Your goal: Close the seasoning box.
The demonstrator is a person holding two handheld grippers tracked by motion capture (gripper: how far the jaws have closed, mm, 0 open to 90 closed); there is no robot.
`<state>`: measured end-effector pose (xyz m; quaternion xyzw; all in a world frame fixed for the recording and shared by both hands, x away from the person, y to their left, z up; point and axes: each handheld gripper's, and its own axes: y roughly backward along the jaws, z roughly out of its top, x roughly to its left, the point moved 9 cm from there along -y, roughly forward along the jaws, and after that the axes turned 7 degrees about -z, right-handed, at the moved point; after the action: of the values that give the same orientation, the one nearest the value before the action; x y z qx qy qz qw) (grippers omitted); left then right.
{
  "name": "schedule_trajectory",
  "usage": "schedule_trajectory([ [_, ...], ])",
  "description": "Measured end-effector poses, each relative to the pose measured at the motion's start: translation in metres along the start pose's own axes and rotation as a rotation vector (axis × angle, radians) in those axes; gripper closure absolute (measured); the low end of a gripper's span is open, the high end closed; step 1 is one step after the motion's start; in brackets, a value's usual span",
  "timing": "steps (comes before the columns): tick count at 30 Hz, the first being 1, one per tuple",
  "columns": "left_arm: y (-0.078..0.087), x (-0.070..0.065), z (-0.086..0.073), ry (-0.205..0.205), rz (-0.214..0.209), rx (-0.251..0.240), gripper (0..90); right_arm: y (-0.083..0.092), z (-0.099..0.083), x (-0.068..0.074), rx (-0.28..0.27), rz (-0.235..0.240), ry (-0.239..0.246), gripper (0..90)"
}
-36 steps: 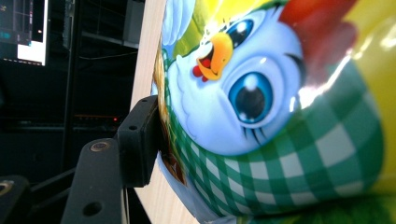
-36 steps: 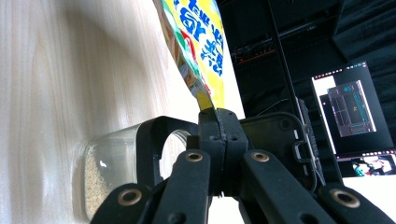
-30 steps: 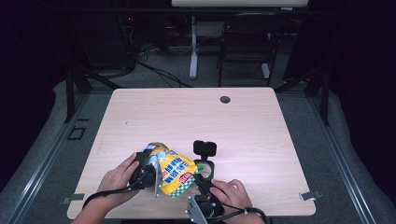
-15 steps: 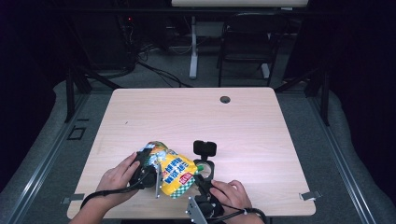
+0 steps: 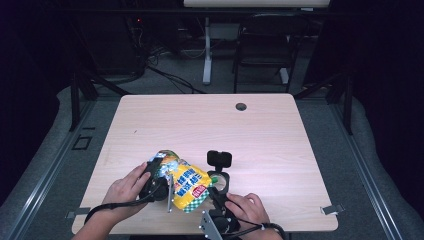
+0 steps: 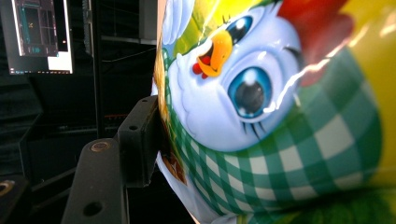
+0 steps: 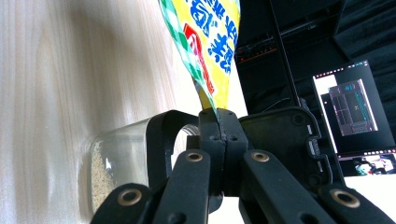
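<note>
- Resting near the table's [image 5: 150,120] front edge, both hands flank a yellow snack bag [image 5: 187,182]; the left hand [image 5: 125,190] holds the left gripper [image 5: 162,182] level, clamped wide on the bag's side.
- Right gripper [image 7: 218,126], pressed shut, pinches the bag's corner.
- Its own view reveals a glass jar [image 7: 116,158] behind the jaws; the left gripper view shows the bag's cartoon chick [image 6: 233,79].

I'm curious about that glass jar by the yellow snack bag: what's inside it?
The glass jar lies on the table, with a pale sandy grain layer inside. The right gripper, pinching the snack bag edge, covers the rest. The left gripper holds the bag's other end.
</note>
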<state>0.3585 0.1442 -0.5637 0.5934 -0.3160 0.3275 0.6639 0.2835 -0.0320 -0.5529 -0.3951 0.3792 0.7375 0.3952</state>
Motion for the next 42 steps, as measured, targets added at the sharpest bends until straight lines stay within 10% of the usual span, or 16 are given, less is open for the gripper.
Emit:
schedule_trajectory([
  [42, 0.0005, 0.0079, 0.0006, -0.109, -0.005, 0.072, 41.6, -0.0084, -0.0068, 0.0099, -0.001, -0.001, -0.086, 90.0],
])
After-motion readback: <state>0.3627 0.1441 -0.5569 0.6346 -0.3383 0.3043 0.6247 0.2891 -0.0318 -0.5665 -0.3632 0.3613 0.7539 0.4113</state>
